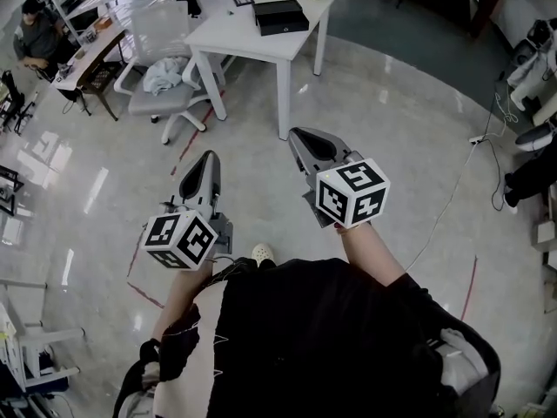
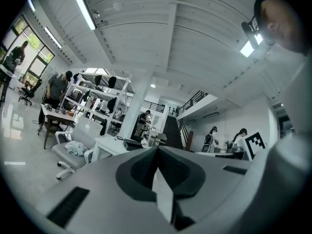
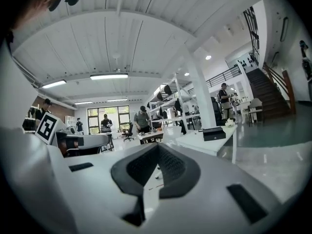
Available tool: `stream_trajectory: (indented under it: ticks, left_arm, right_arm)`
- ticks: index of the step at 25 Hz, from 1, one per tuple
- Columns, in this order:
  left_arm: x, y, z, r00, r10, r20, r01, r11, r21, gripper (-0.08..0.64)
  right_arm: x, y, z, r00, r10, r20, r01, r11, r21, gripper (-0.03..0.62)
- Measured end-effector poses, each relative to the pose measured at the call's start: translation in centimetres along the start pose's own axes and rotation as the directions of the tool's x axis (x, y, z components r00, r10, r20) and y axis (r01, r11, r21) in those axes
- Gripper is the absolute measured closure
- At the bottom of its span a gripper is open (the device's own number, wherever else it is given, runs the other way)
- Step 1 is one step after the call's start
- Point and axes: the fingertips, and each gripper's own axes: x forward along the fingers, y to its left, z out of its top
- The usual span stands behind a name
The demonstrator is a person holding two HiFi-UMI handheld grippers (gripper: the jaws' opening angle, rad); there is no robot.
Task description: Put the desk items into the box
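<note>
**Both claws shut, well short of the worktop**

The left claw [image 1: 208, 158] and right claw [image 1: 302, 138] each have their jaws pressed together on nothing, above the glossy floor [image 1: 392, 120]. The black box [image 1: 280, 16] sits far ahead on the white worktop [image 1: 228, 35], with a chair [image 1: 165, 59] to its left.

Light is bright and even, coming from long white ceiling strip lights [image 2: 84, 8] [image 3: 109, 76] that burn out to pure white, and from tall windows [image 2: 24, 48]. The glossy pale grey floor [image 1: 400, 120] throws back white streaks of glare, and the white rectangular desk [image 1: 231, 35] casts only a faint shadow. Both gripper views bend strongly into black corners. The grey left claw [image 2: 157, 150] and grey right claw [image 3: 157, 147] look soft near the lens.
</note>
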Motion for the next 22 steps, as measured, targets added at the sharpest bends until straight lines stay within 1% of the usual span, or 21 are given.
stream_trajectory:
  ticks: [4, 11, 22]
  left_arm:
    - [2.5, 1.4, 1.5, 1.000, -0.014, 0.001, 0.014, 1.000, 0.016, 0.549]
    - [6.1, 4.6, 3.6, 1.000, -0.024, 0.015, 0.023, 1.000, 0.019, 0.549]
    - [10.3, 10.7, 4.7, 1.000, -0.016, 0.009, 0.016, 1.000, 0.022, 0.549]
  right_arm:
    - [2.7, -1.3, 1.5, 1.000, -0.007, 0.012, 0.007, 1.000, -0.001, 0.588]
    - [7.5, -2.7, 3.1, 1.000, -0.007, 0.019, 0.007, 1.000, -0.007, 0.588]
    - [14.7, -4.5, 2.8, 1.000, -0.018, 0.010, 0.018, 1.000, 0.025, 0.588]
